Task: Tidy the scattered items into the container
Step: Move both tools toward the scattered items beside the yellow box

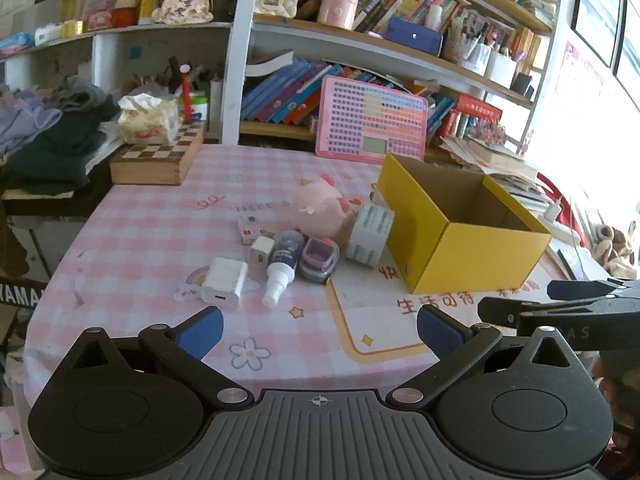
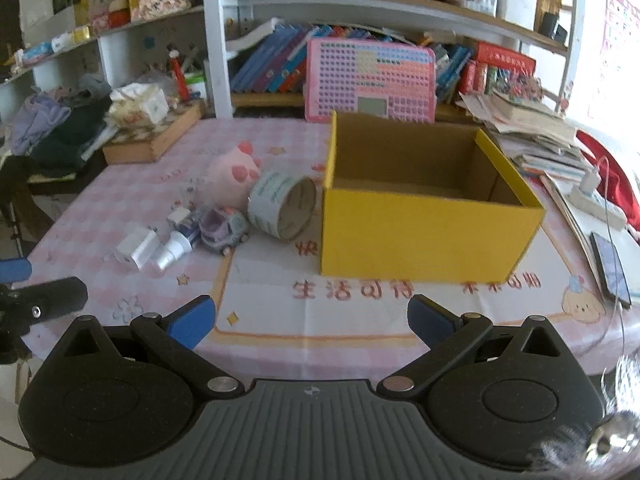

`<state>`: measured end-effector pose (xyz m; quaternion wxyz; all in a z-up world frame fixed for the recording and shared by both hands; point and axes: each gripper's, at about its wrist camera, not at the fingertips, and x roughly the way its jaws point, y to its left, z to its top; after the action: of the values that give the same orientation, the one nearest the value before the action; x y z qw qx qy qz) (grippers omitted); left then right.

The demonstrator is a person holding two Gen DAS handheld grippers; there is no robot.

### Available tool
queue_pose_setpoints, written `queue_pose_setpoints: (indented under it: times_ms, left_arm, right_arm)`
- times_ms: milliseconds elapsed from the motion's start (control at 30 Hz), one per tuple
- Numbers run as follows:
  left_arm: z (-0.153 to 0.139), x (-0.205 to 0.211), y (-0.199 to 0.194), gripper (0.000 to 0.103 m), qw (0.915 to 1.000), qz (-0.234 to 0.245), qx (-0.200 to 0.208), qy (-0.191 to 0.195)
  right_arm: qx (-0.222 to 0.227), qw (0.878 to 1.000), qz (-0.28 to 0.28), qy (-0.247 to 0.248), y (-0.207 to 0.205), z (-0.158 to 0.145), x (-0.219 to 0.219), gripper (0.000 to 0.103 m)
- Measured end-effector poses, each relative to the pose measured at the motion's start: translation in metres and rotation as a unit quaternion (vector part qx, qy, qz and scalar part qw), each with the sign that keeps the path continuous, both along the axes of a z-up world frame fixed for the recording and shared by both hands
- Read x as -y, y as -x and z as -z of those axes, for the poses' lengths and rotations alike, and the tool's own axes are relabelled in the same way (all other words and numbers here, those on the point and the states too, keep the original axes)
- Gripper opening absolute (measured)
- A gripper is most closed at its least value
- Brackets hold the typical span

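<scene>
Both blue-padded grippers, left (image 1: pixel 319 330) and right (image 2: pixel 311 318), hung wide open, empty. Nothing was tidied: the open yellow cardboard box (image 2: pixel 416 228) looked empty, while the white charger (image 1: pixel 225 279), spray bottle (image 1: pixel 281 268), pink plush (image 1: pixel 320 210) and tape roll (image 1: pixel 370 234) lay beside it.

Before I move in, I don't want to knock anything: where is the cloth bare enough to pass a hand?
Bare: the strip in front of the yellow box, and the far-left cloth between the chessboard box and the white charger. Crowded: left of the box, where the tape roll, toy car and spray bottle bunch together.
</scene>
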<state>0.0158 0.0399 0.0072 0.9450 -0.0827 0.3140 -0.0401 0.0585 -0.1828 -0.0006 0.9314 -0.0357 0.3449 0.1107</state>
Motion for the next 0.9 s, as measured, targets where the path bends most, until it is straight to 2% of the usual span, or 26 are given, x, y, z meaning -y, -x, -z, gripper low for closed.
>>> queue_pose_setpoints:
  times_ms: [167, 300, 567, 733, 900]
  left_arm:
    - [0.001, -0.005, -0.001, 0.103, 1.0000, -0.004, -0.008, -0.002]
    - [0.004, -0.012, -0.005, 0.103, 0.9996, -0.019, -0.014, 0.012]
    - [0.012, -0.028, -0.021, 0.103, 0.9979, -0.050, -0.016, 0.036]
    - [0.015, -0.035, -0.037, 0.103, 0.9976, -0.063, -0.017, 0.023]
    - [0.020, -0.037, -0.055, 0.103, 0.9977, -0.063, -0.024, 0.000]
  right_arm:
    - [0.008, 1.000, -0.025, -0.008, -0.006, -0.003, -0.009, 0.101]
    - [0.010, 0.999, -0.046, -0.006, -0.012, -0.004, -0.016, 0.099]
    - [0.000, 0.997, -0.083, -0.005, -0.035, 0.002, -0.027, 0.071]
    - [-0.002, 0.995, -0.100, 0.003, -0.056, 0.003, -0.039, 0.070]
    - [-0.025, 0.996, -0.091, 0.005, -0.087, 0.008, -0.049, 0.070]
